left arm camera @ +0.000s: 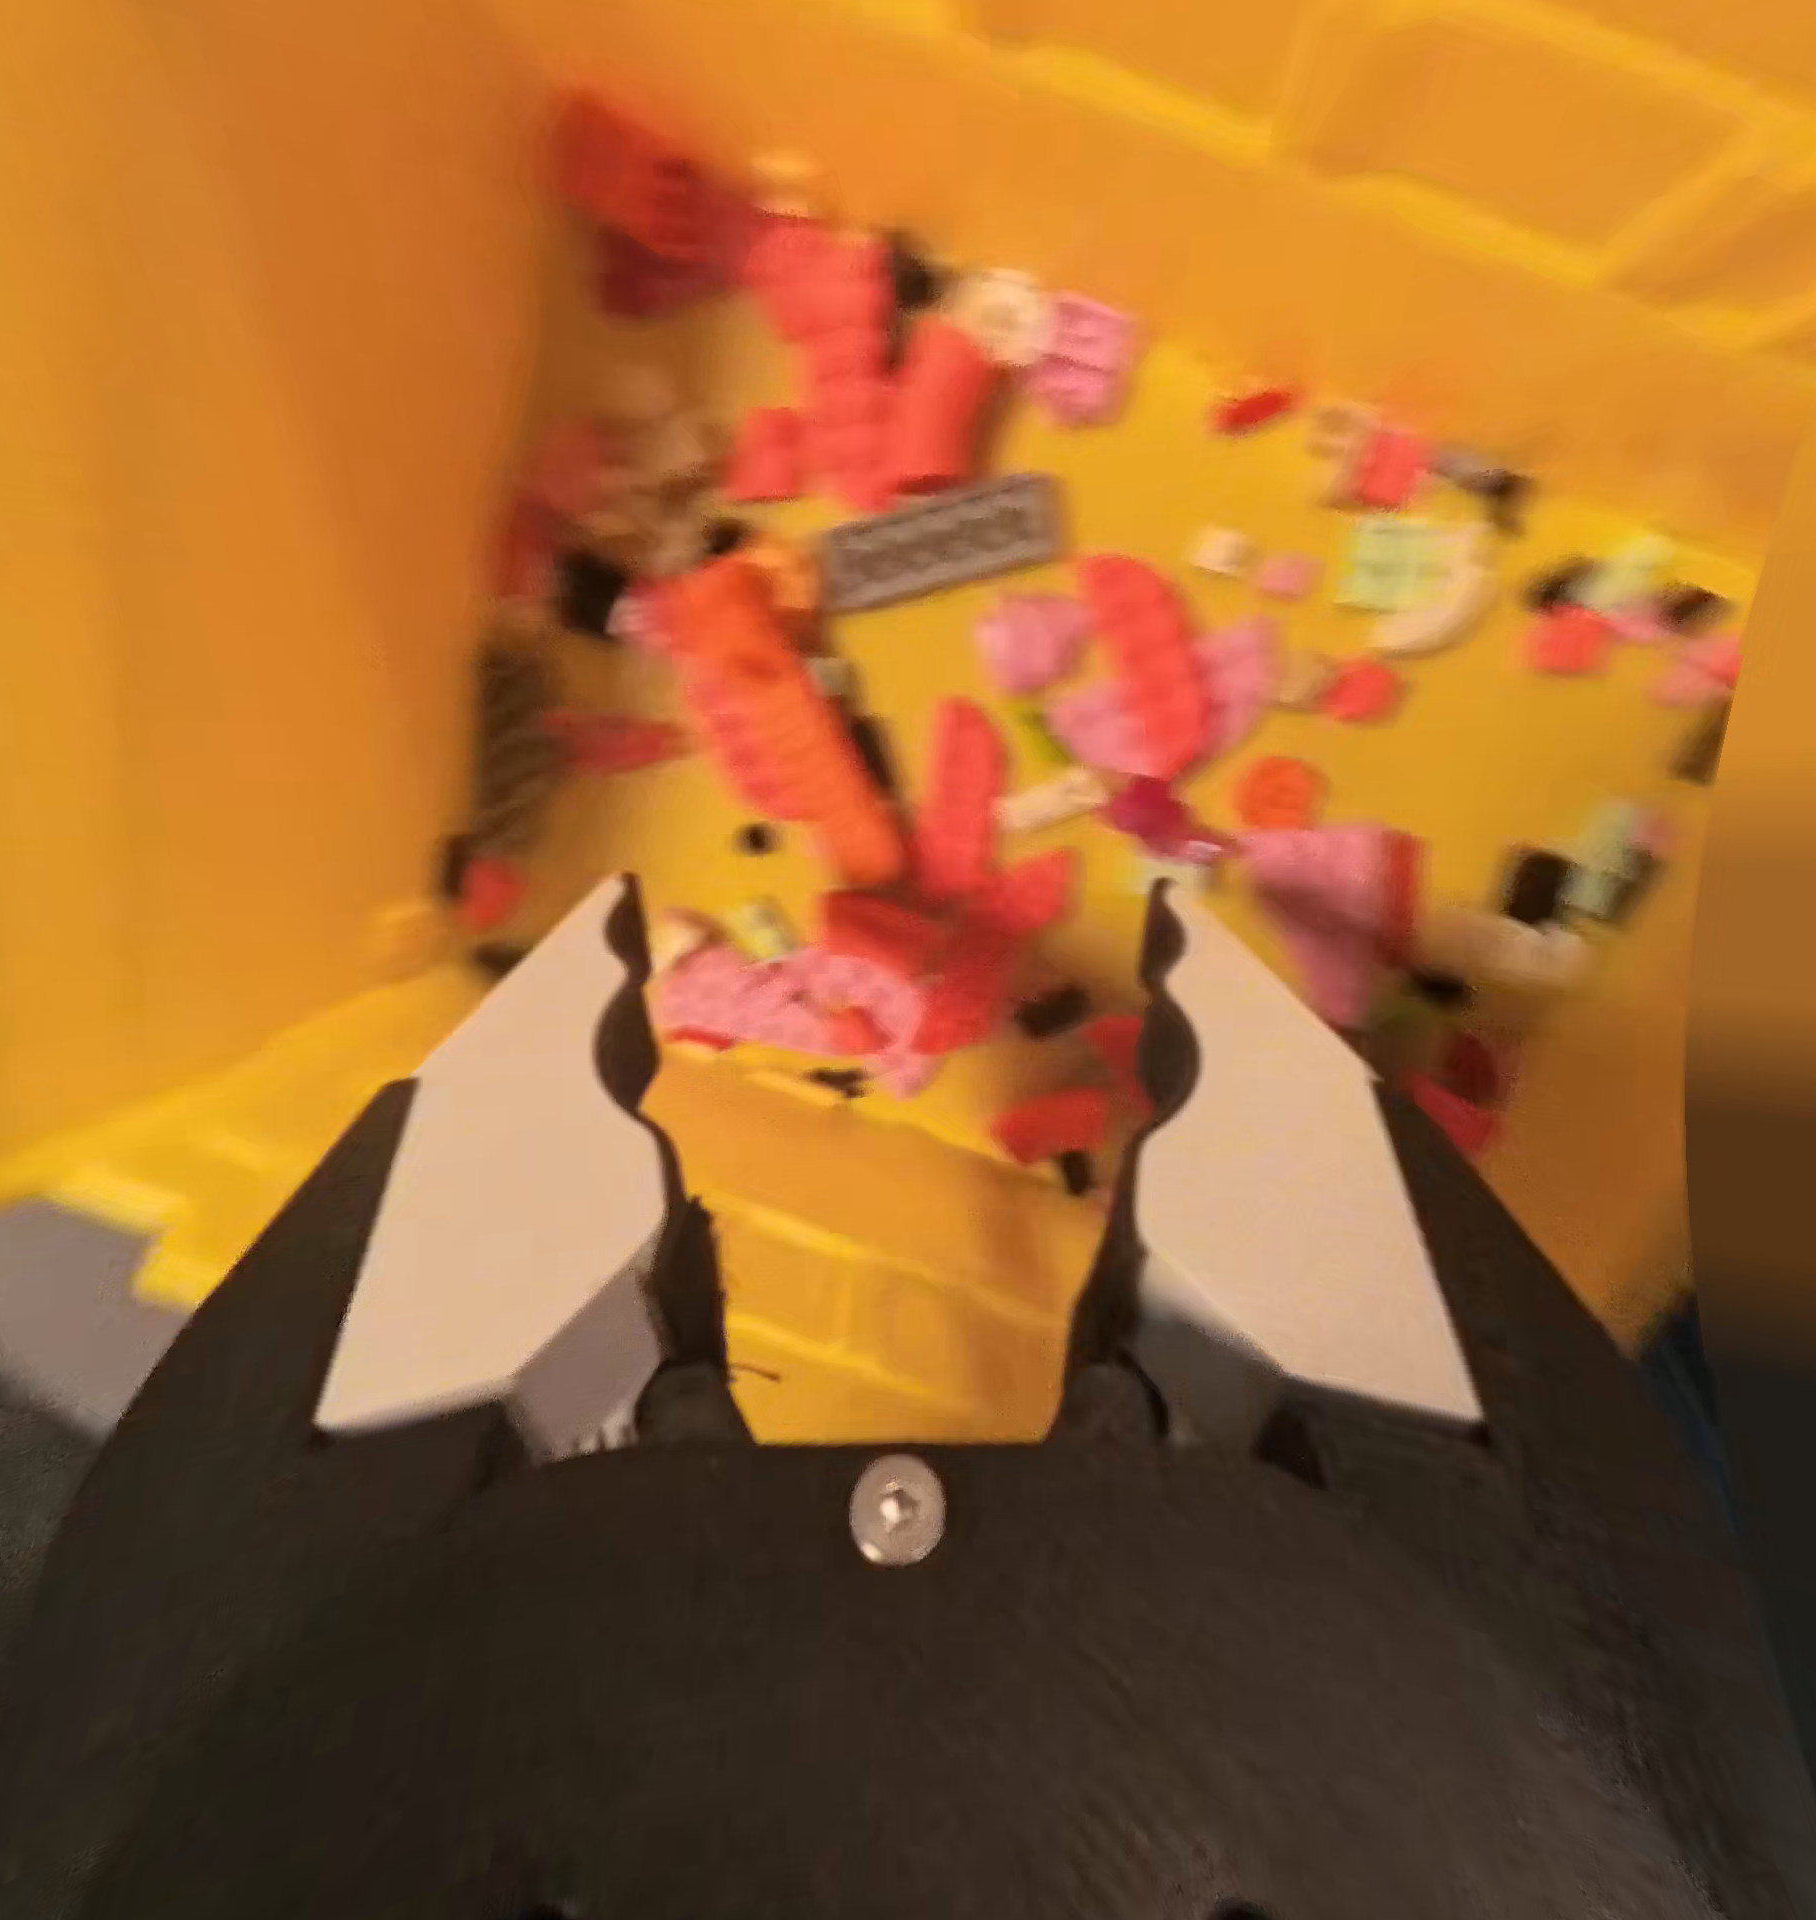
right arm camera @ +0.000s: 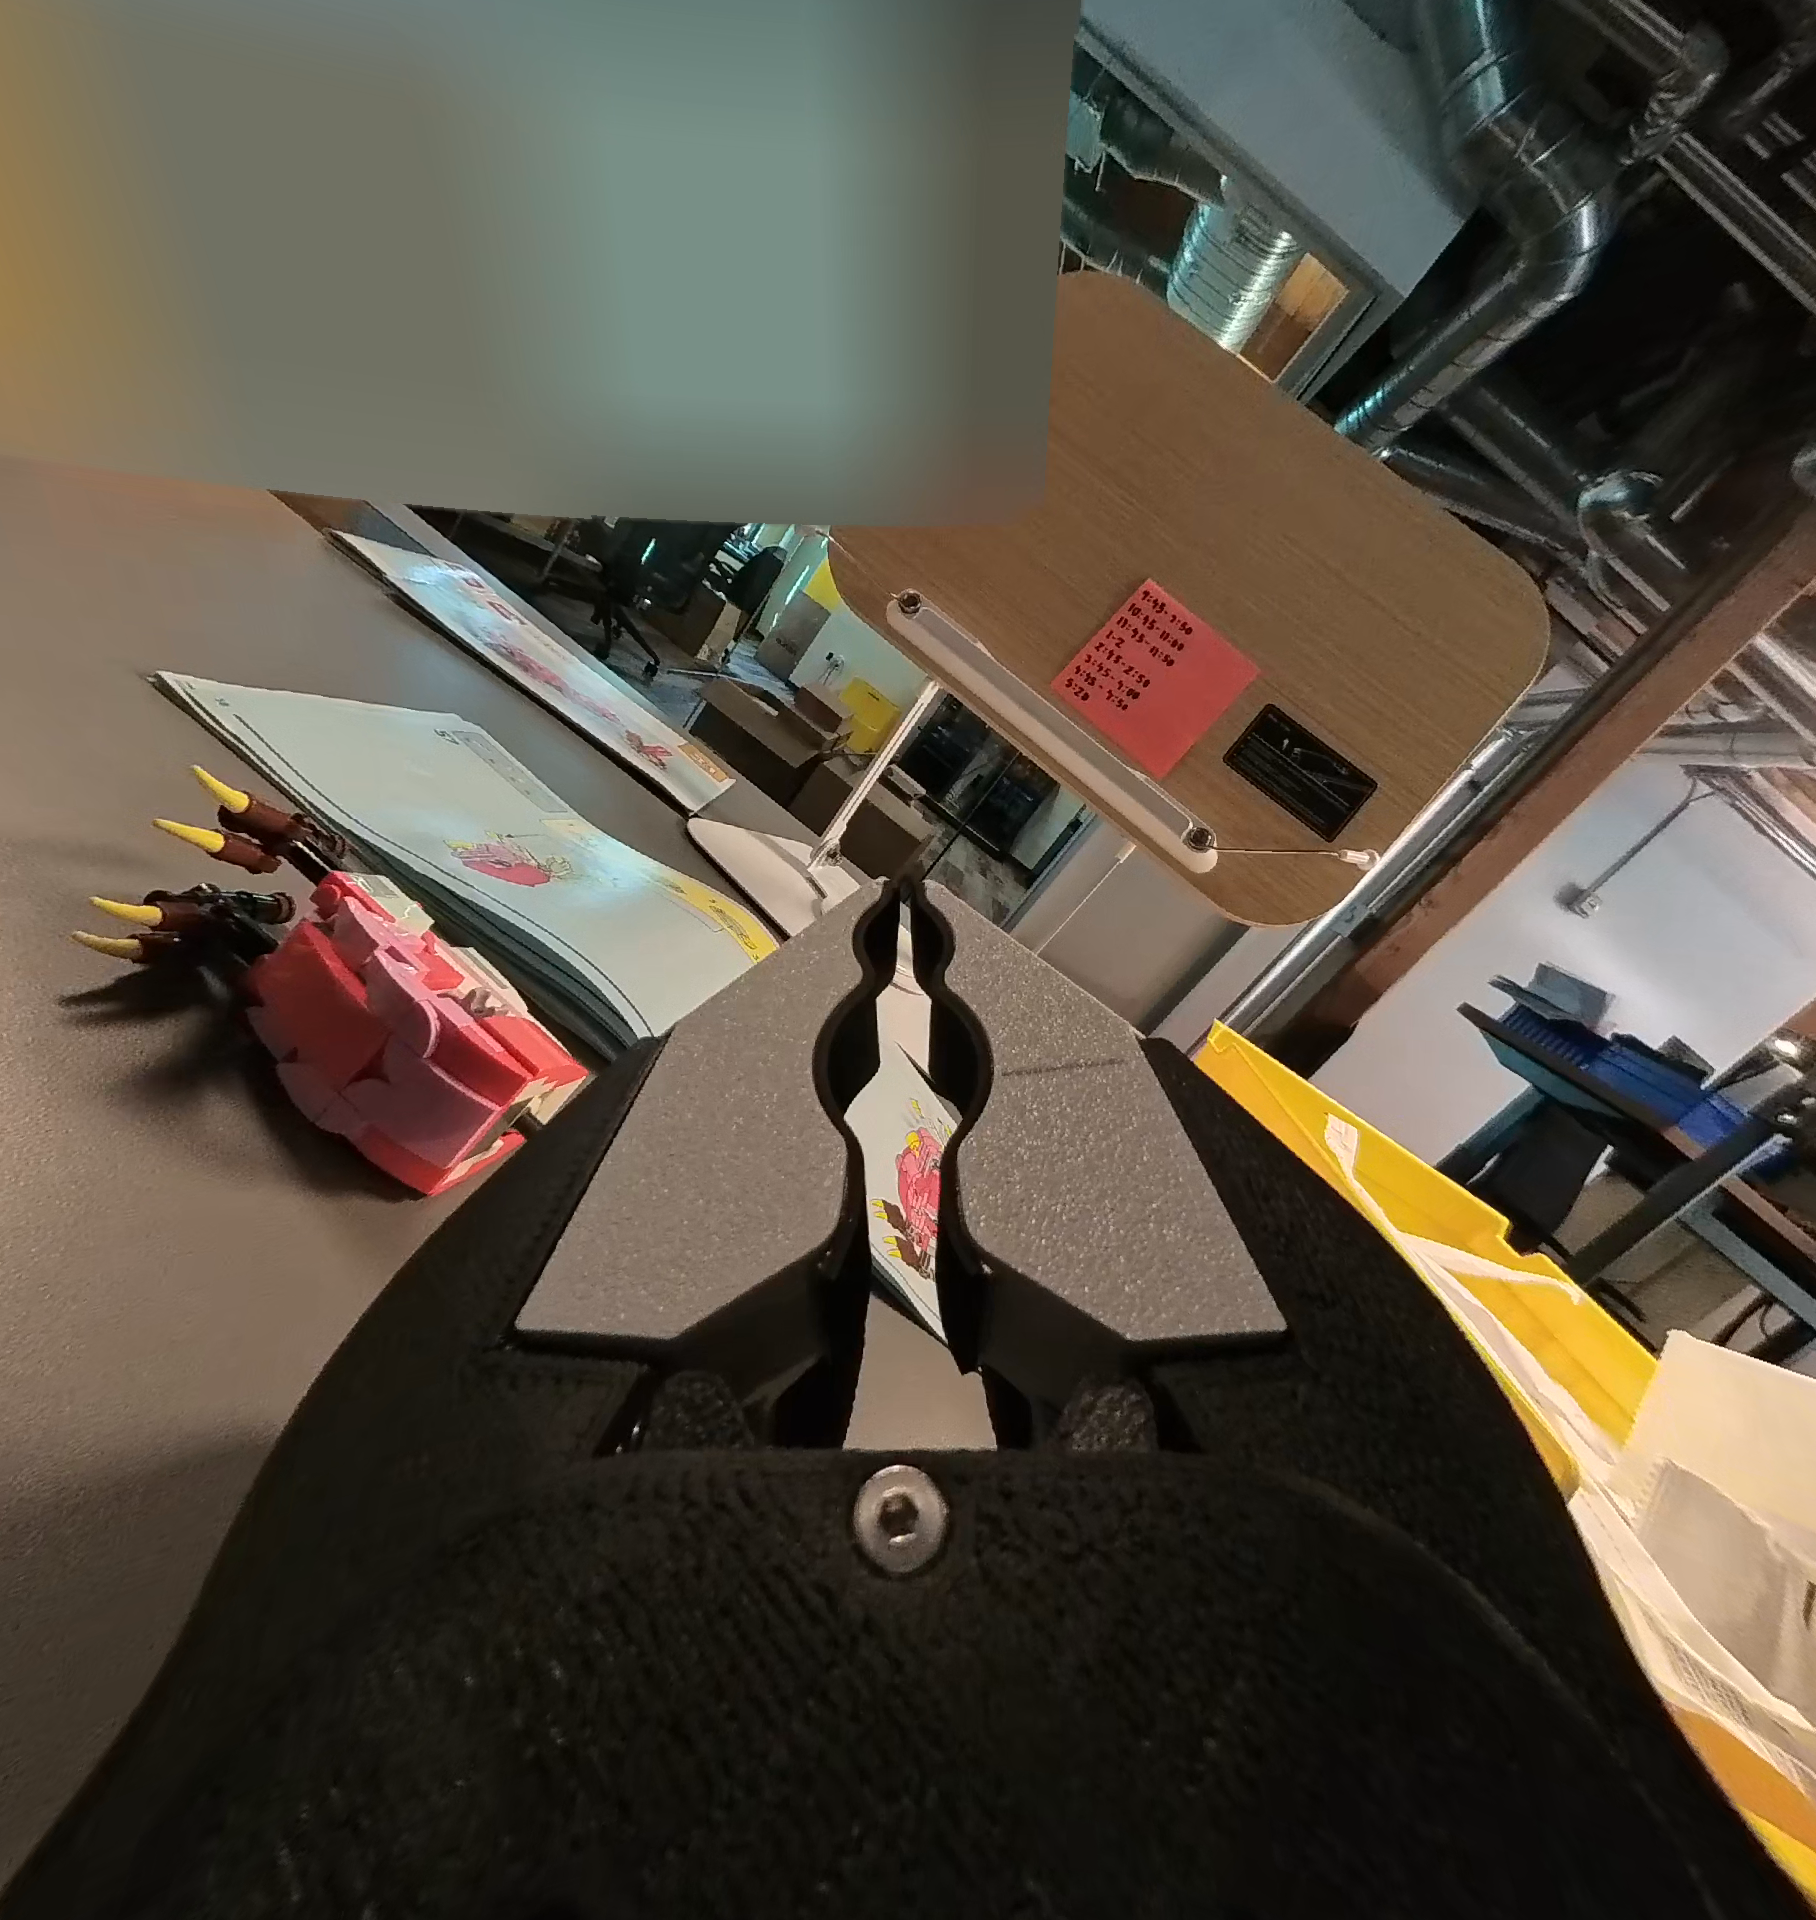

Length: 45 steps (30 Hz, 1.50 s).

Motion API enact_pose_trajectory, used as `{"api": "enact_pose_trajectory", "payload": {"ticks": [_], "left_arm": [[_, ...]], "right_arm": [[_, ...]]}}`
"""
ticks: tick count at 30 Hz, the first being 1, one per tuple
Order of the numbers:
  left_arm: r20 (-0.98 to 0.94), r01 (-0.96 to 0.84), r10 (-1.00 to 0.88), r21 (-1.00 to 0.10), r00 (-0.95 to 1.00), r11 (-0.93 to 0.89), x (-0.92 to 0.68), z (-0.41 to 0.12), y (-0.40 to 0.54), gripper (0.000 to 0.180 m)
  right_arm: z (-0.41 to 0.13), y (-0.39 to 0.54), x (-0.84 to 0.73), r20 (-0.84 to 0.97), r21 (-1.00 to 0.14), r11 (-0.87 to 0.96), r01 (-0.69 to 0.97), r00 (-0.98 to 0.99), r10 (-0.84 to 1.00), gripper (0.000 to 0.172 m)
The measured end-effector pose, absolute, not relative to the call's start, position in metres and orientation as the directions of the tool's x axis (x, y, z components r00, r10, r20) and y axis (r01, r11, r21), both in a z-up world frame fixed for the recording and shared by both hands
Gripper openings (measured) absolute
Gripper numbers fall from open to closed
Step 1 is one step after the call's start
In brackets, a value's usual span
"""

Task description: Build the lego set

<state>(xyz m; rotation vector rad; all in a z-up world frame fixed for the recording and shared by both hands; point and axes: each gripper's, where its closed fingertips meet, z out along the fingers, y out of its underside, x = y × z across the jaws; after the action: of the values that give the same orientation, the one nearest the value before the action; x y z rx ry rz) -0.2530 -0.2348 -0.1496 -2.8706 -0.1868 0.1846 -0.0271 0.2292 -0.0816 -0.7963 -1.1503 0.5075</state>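
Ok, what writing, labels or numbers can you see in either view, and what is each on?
I won't quote writing; only what bears it.
Pink sticky note on the wooden panel: handwritten black lines.
Black plate beside it: pale print, too small.
Open booklet on the table: print too small.
Second booklet behind it: too small.
Grey plate among bricks in the yellow bin: blurred.

1. An industrial workspace or lab: bare silver ventilation ducts (right arm camera: 1538,208) run overhead at 1 o'clock in the right wrist view, beside exposed beams.
2. A dark grey worktable (right arm camera: 156,1195) fills 9 o'clock, with open building-instruction booklets (right arm camera: 447,821) on it.
3. A wooden panel (right arm camera: 1247,582) at 1 o'clock bears a pink sticky note (right arm camera: 1153,675) (handwritten).
4. Yellow parts bins (right arm camera: 1403,1216) and metal shelving (right arm camera: 1631,1091) stand at 3 o'clock.
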Motion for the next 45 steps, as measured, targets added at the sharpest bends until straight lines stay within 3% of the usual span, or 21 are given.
{"api": "enact_pose_trajectory", "payload": {"ticks": [2, 5, 7, 10, 12, 15, 18, 22, 27, 30, 35, 37, 41, 45], "left_arm": [[-0.196, 0.209, 0.283, -0.327, 0.939, -0.921, -0.285, -0.136, -0.238, 0.069], [-0.132, 0.312, 0.374, -0.344, 0.918, -0.886, -0.299, -0.133, -0.242, 0.041], [-0.096, 0.322, 0.363, -0.294, 0.927, -0.900, -0.297, -0.139, -0.244, 0.014], [-0.120, 0.307, 0.327, -0.159, 0.937, -0.938, -0.294, -0.156, -0.253, 0.000], [-0.111, 0.284, 0.294, -0.098, 0.949, -0.954, -0.288, -0.166, -0.254, 0.000], [-0.088, 0.282, 0.289, -0.089, 0.953, -0.955, -0.281, -0.173, -0.245, 0.019], [-0.102, 0.361, 0.372, -0.110, 0.923, -0.926, -0.287, -0.178, -0.239, 0.023], [-0.033, 0.414, 0.424, -0.156, 0.905, -0.897, -0.288, -0.179, -0.227, 0.041], [0.124, 0.435, 0.418, -0.203, 0.900, -0.877, -0.273, -0.177, -0.206, 0.042], [0.081, 0.427, 0.419, -0.193, 0.904, -0.883, -0.277, -0.182, -0.206, 0.047], [0.026, 0.381, 0.382, -0.174, 0.924, -0.908, -0.280, -0.184, -0.211, 0.015], [-0.022, 0.364, 0.375, -0.196, 0.927, -0.911, -0.288, -0.180, -0.211, 0.015], [-0.148, 0.348, 0.416, -0.341, 0.897, -0.873, -0.324, -0.152, -0.208, 0.015], [-0.096, 0.371, 0.437, -0.385, 0.895, -0.845, -0.333, -0.141, -0.207, 0.015]], "right_arm": [[-0.081, 0.229, -0.027, 0.601, -0.776, 0.629, 0.038, 0.345, 0.721, 0.000], [-0.082, 0.229, -0.027, 0.599, -0.778, 0.627, 0.037, 0.344, 0.723, 0.000], [-0.082, 0.229, -0.027, 0.599, -0.780, 0.625, 0.039, 0.340, 0.725, 0.000], [-0.083, 0.228, -0.028, 0.600, -0.779, 0.626, 0.039, 0.335, 0.726, 0.000], [-0.083, 0.228, -0.028, 0.600, -0.779, 0.625, 0.037, 0.333, 0.728, 0.000], [-0.083, 0.227, -0.028, 0.600, -0.779, 0.625, 0.035, 0.327, 0.730, 0.000], [-0.084, 0.229, -0.028, 0.609, -0.775, 0.630, 0.047, 0.322, 0.725, 0.000], [-0.085, 0.229, -0.028, 0.599, -0.783, 0.620, 0.043, 0.318, 0.735, 0.000], [-0.086, 0.227, -0.029, 0.603, -0.782, 0.622, 0.042, 0.308, 0.736, 0.000], [-0.086, 0.226, -0.030, 0.604, -0.781, 0.623, 0.042, 0.304, 0.736, 0.000], [-0.087, 0.226, -0.030, 0.606, -0.781, 0.623, 0.045, 0.299, 0.737, 0.000], [-0.088, 0.225, -0.030, 0.607, -0.780, 0.624, 0.046, 0.297, 0.737, 0.000], [-0.088, 0.225, -0.030, 0.608, -0.779, 0.625, 0.045, 0.296, 0.736, 0.000], [-0.088, 0.225, -0.031, 0.609, -0.779, 0.625, 0.048, 0.296, 0.736, 0.000]]}}
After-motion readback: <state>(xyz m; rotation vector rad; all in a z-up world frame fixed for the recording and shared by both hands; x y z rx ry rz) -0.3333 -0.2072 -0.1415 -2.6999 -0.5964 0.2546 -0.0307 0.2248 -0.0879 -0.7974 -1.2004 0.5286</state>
